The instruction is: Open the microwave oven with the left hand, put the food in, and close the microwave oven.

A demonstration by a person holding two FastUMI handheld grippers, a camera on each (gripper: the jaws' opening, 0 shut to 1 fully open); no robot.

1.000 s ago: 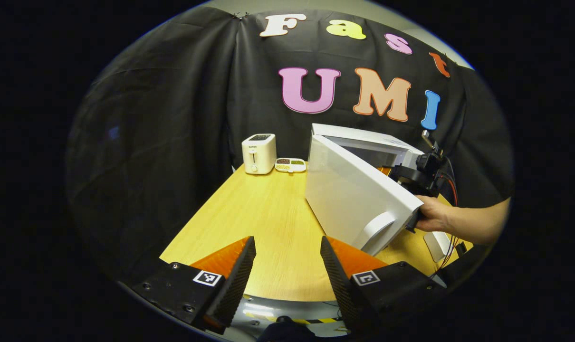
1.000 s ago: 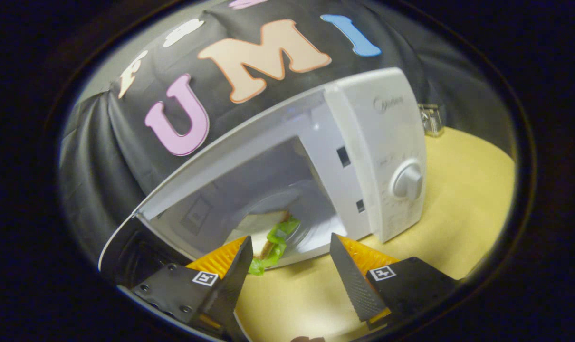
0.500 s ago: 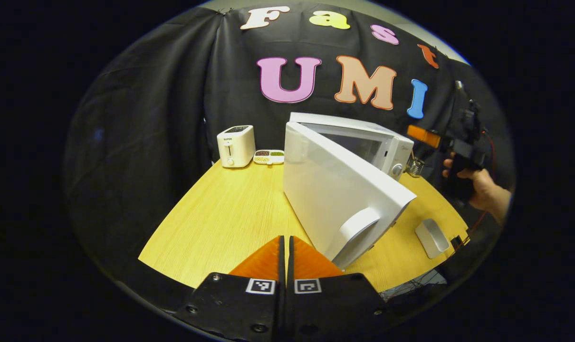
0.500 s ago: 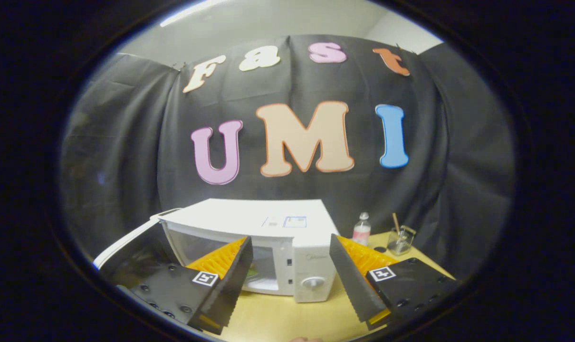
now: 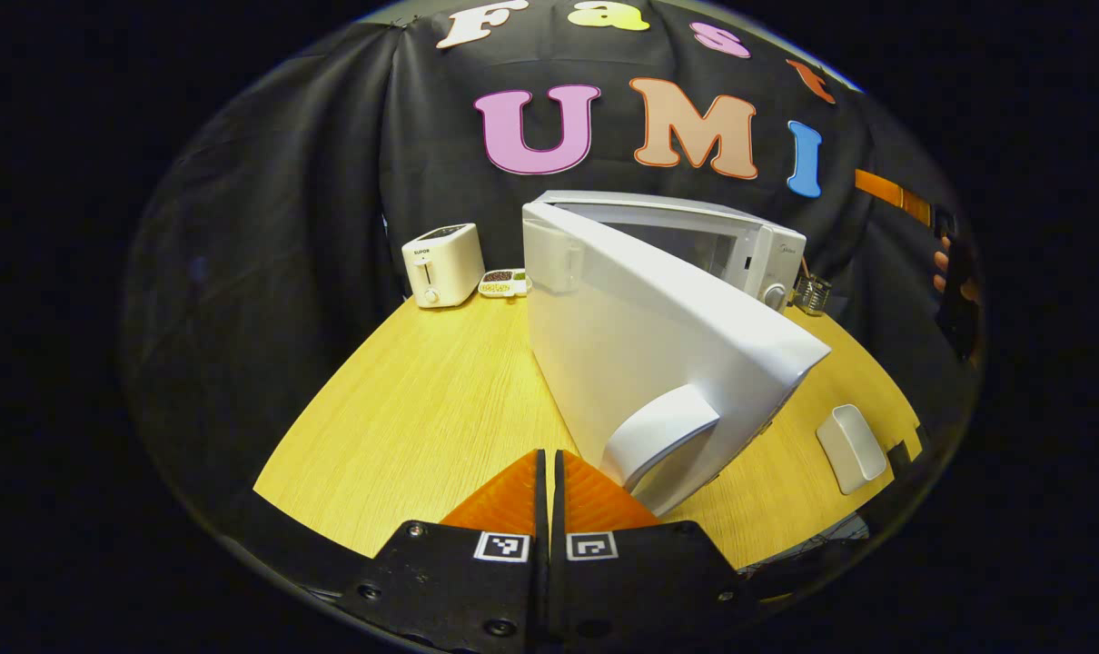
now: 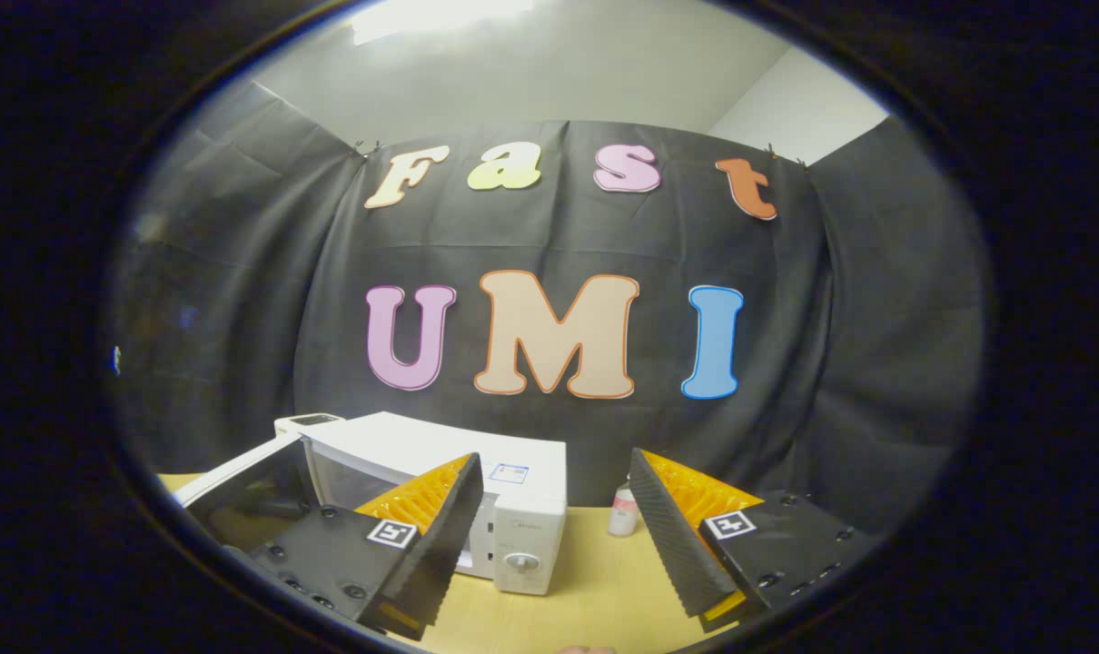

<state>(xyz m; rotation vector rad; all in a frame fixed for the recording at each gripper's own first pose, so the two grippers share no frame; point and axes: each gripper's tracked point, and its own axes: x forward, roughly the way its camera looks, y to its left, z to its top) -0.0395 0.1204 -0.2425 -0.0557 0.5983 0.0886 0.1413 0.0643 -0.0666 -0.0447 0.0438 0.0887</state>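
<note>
left tool [image 5: 546,472] pressed together, empty, just before microwave door [image 5: 640,354] | door ajar | right tool [image 6: 554,495] wide, empty, facing microwave oven [image 6: 477,490]

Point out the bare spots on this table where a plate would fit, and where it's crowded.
The widest bare stretch of table lies left of the open microwave door, in front of the toaster and small dish. A narrower strip lies right of the door, around the white block. The back is crowded: microwave, toaster, dish, jar.
</note>
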